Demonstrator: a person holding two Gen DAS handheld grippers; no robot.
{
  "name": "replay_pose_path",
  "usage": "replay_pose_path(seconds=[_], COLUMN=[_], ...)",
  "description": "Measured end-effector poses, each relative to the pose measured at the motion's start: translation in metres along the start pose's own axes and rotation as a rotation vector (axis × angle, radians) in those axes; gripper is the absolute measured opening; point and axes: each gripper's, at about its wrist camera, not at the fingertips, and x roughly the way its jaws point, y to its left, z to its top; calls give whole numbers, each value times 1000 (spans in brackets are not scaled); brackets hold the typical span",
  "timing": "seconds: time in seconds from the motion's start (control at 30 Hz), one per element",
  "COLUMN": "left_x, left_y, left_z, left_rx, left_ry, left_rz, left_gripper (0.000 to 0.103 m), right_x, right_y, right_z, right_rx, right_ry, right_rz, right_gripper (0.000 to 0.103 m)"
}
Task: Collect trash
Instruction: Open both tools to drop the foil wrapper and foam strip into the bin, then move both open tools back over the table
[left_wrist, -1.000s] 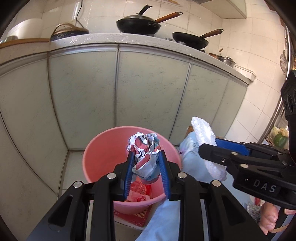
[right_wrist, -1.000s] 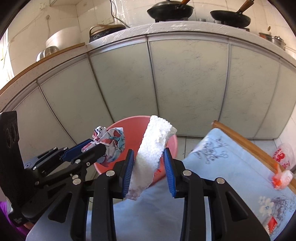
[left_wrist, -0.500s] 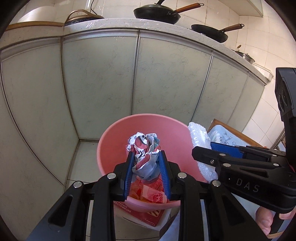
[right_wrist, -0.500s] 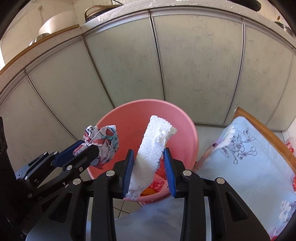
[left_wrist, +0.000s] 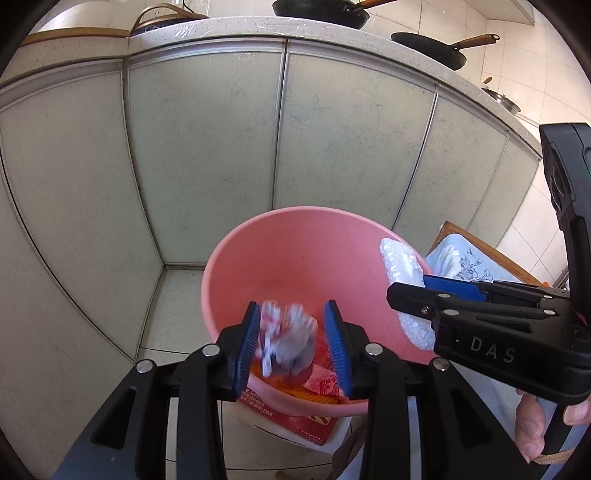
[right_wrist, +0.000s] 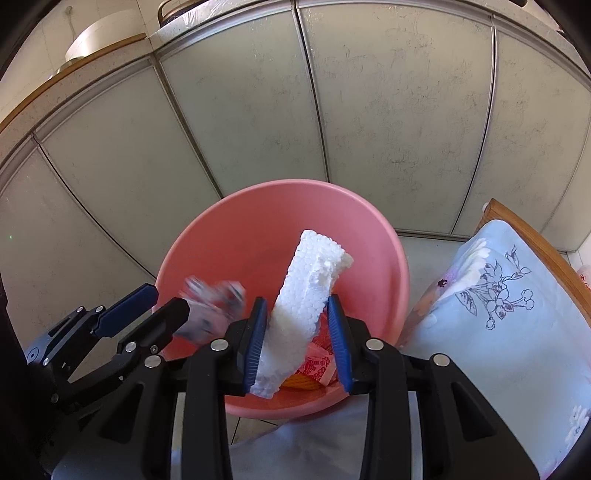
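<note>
A pink basin (left_wrist: 295, 251) stands on the floor in front of the cabinet doors, with red wrappers (left_wrist: 325, 384) at its bottom. My left gripper (left_wrist: 293, 332) hangs over its near rim with its jaws opening. A crumpled printed paper ball (left_wrist: 288, 339) sits blurred between the pads, a gap on each side. In the right wrist view the left gripper (right_wrist: 164, 301) and the paper ball (right_wrist: 214, 302) are at lower left. My right gripper (right_wrist: 295, 325) is shut on a white foam piece (right_wrist: 310, 280) above the basin (right_wrist: 258, 221). The left wrist view shows this gripper (left_wrist: 406, 288) and the foam piece (left_wrist: 400, 262) at right.
Grey cabinet doors (left_wrist: 207, 147) rise close behind the basin. A table with a blue floral cloth (right_wrist: 498, 314) and a wooden edge is at the right. A red carton (left_wrist: 295, 417) lies under the basin's near side. Pans (left_wrist: 321, 14) rest on the counter. A person's hand (left_wrist: 532, 424) holds the right gripper.
Both grippers have sunk toward the basin, which now looks larger. The left jaws have widened and the paper ball has slipped lower between them, blurred. The foam piece stays gripped.
</note>
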Motion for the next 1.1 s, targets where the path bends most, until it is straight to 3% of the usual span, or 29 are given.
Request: replay_pose_path(seconds=[0.37,0.47,0.67,1.1], left_x=[-5,-7,-16,-41], left_y=[-1,0,1,-20], left_z=[0,1,2,10], left_rx=[4,2,1,41], left_ry=[-3,-7,-20,-53], left_rz=[-1,-3,-8,-70], left_gripper=[42,42,42,43], right_x=[-9,-11,-15,-73], right_y=[0,-1,2,-9], right_z=[4,5,6,-13], right_rx=[20,26,17,17], right_ry=[-18,-23,-37,-126], right_rz=[24,39,42,-17], right_gripper=[35,45,45,45])
